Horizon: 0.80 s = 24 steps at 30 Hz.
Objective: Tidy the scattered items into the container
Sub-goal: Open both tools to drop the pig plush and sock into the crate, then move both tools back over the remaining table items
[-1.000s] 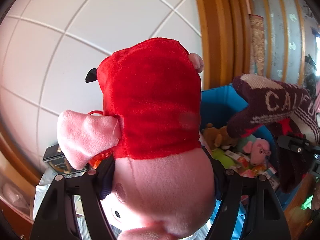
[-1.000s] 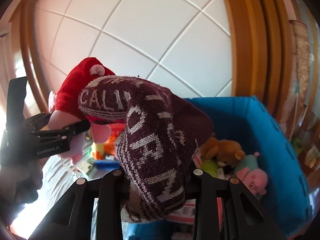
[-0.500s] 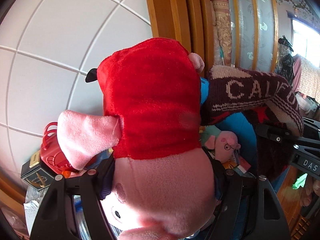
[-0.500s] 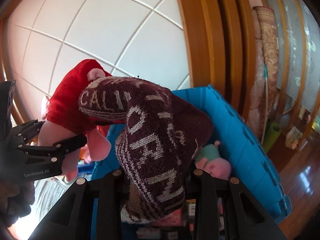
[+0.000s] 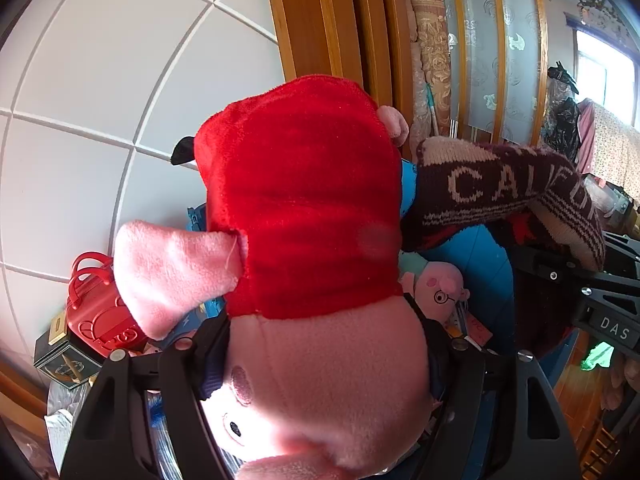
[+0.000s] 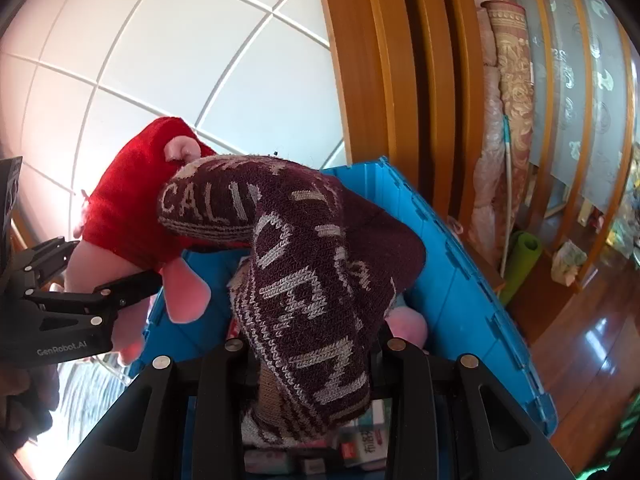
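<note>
Above the blue crate (image 6: 460, 280), my right hand-held gripper (image 6: 316, 352) is clamped tight on one knitted maroon sock (image 6: 316, 280), its long axis running away from me over the open bin; my left hand-held gripper (image 5: 320, 364) grips one red-dressed pink pig plush (image 5: 308, 208) by the head, just left of the crate's near wall; the right is nearer the drop; one smaller pig toy (image 5: 438, 292) lies inside.

Blue bin (image 6: 452, 292) interior largely masked by the knit hat (image 6: 312, 280) and pig plush (image 5: 304, 240) — the plush's snout cut off at the frame's bottom edge, packet lettering illegible.
</note>
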Each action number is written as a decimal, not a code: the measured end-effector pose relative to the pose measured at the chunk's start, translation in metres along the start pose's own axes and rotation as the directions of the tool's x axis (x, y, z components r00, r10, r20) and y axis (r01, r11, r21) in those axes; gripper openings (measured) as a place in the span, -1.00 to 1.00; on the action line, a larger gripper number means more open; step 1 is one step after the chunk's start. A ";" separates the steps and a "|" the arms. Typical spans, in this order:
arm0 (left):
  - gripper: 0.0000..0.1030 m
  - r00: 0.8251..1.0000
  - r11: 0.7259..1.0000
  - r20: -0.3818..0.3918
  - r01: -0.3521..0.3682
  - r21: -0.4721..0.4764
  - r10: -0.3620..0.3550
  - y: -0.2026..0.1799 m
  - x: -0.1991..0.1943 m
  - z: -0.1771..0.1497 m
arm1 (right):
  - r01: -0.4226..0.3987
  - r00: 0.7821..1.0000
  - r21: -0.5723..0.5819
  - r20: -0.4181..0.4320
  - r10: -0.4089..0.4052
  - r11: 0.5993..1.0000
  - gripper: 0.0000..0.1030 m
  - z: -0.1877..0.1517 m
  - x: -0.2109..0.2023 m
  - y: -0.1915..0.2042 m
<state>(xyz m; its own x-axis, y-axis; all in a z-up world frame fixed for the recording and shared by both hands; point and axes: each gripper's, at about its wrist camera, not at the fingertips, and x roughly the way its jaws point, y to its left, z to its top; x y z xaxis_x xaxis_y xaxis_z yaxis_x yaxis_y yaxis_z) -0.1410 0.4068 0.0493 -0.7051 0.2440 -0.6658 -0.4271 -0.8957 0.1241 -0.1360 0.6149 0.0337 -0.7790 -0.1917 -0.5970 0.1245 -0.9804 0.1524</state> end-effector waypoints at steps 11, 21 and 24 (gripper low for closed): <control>0.96 0.999 0.997 -0.044 0.012 -0.074 -0.016 0.017 0.001 -0.003 | 0.065 0.996 0.030 0.054 -0.067 0.997 0.99 0.002 0.000 -0.003; 0.97 0.993 0.979 -0.082 -0.100 -0.179 0.086 0.069 -0.035 -0.053 | -0.034 0.999 0.004 0.004 0.033 0.999 1.00 -0.006 -0.002 0.050; 0.97 0.987 0.960 -0.094 -0.147 -0.237 0.128 0.093 -0.051 -0.072 | -0.078 0.996 -0.015 -0.035 0.078 0.997 1.00 -0.010 -0.002 0.076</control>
<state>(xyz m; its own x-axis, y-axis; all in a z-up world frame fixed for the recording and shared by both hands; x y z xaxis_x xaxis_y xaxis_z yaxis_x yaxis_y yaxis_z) -0.1042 0.2839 0.0412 -0.6975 0.0913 -0.7107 -0.1722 -0.9841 0.0425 -0.1189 0.5399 0.0382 -0.7453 -0.2686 -0.6102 0.1940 -0.9630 0.1869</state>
